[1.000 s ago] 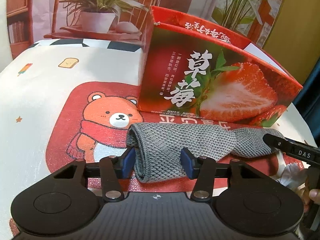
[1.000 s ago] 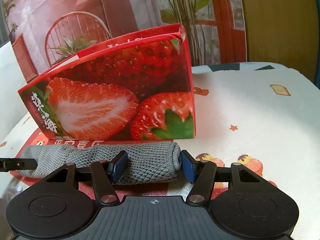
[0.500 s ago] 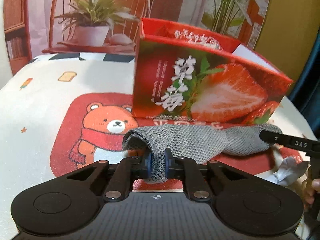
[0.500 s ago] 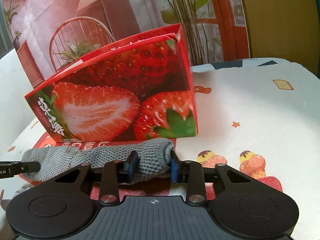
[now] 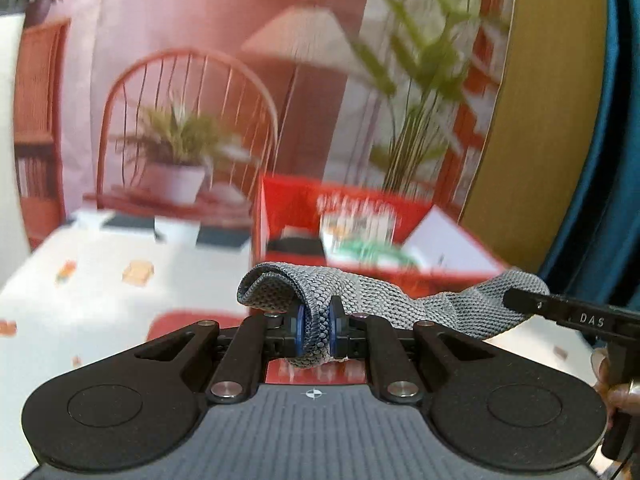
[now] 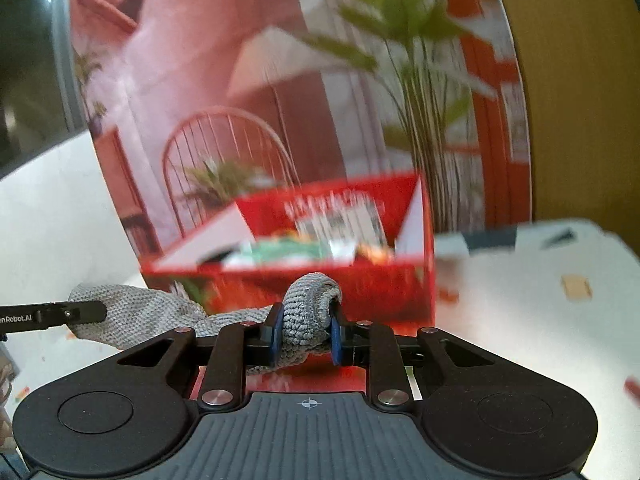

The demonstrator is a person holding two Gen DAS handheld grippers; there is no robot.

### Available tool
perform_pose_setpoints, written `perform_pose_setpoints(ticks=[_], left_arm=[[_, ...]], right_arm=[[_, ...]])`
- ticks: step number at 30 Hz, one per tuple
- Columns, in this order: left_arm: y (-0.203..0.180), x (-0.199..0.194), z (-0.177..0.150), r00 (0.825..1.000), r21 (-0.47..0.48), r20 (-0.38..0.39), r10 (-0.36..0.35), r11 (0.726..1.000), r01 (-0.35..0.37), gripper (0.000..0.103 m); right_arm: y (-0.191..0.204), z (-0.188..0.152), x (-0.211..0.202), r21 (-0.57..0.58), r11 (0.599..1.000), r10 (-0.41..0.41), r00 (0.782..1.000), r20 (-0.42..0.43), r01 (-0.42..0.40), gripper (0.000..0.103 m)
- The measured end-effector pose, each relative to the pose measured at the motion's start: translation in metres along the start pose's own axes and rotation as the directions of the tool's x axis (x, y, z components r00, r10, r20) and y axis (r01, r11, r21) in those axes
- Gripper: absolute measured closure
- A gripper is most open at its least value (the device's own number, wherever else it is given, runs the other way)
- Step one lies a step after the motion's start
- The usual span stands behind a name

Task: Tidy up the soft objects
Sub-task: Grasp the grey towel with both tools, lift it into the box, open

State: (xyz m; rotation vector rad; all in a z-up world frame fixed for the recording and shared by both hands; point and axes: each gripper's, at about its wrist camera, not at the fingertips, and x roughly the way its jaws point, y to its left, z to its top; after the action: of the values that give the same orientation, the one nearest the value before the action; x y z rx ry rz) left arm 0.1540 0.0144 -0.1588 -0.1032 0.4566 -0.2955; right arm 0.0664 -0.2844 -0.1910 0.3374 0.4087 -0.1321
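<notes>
A grey knitted cloth [image 5: 372, 292] is stretched between my two grippers, lifted off the table. My left gripper [image 5: 317, 325] is shut on its left end. My right gripper [image 6: 305, 334] is shut on its right end [image 6: 310, 312]. The red strawberry box [image 5: 360, 236] stands just behind the cloth, open at the top, and I look down into it; it also shows in the right wrist view [image 6: 320, 240]. Several packets lie inside it, blurred. The other gripper's finger shows at the edge of each view.
The table wears a white cloth with cartoon prints [image 5: 120, 280] and a red bear patch under the grippers. A printed backdrop with a chair, plants and a lamp [image 5: 192, 120] stands behind the table. A yellow wall [image 6: 580, 100] is at right.
Both grippers closed on the grey cloth and have lifted it off the table to about the height of the box's rim. The box's open top has come into view.
</notes>
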Motion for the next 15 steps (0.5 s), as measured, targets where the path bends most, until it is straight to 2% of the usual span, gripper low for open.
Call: perform_pose_setpoints(ticks=[3, 9, 15], left_arm=[[-0.006, -0.001, 0.021, 0.999, 0.017, 0.049, -0.013, 1.0, 0.012, 0.091], [-0.021, 0.025, 0.056, 0.994, 0.06, 0.101, -0.035, 0.998, 0.029, 0.091], [-0.024, 0.084, 0.083, 0.998, 0.046, 0.054, -0.026, 0.999, 0.023, 0.091]], right_arm=[[0.004, 0.023, -0.006, -0.024, 1.0, 0.001, 0.999, 0.049, 0.001, 0.082], [0.008, 0.066, 0.013, -0.067, 0.997, -0.033, 0.997, 0.069, 0.038, 0.083], [0.005, 0.092, 0.058, -0.09, 0.989, -0.116, 0.992, 0.048, 0.12, 0.083]])
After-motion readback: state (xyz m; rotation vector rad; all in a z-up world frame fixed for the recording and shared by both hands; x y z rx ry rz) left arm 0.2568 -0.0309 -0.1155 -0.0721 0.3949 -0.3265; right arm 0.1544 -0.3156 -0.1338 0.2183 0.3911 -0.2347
